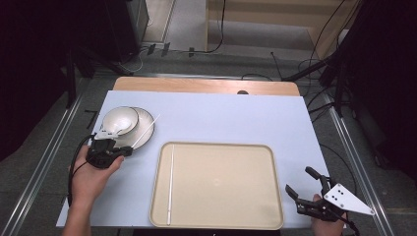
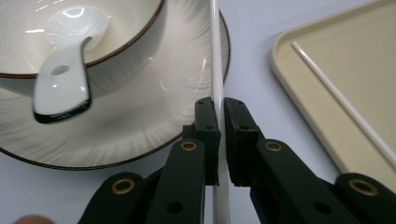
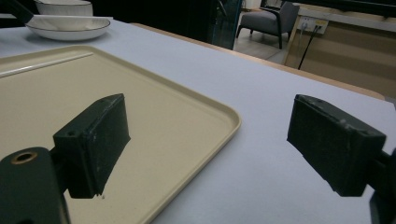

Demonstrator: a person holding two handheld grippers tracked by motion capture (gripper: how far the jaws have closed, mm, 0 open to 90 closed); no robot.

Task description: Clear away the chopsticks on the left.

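At the plate (image 1: 145, 129) rim, keep the left hand-held gripper (image 2: 219, 109) clamped on the white chopstick (image 2: 215, 51), lift level, and place it beside its mate (image 1: 171, 182) in the tray (image 1: 275, 196).

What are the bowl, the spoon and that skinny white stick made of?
Bowl: probably glazed ceramic, glossy cream with a thin dark rim and bright glints.
Spoon: likely white porcelain, thick and shiny, with sharp reflections.
Stick, a chopstick pinched in the left claw: smooth, plain white, maybe plastic or melamine; the look cannot settle which.
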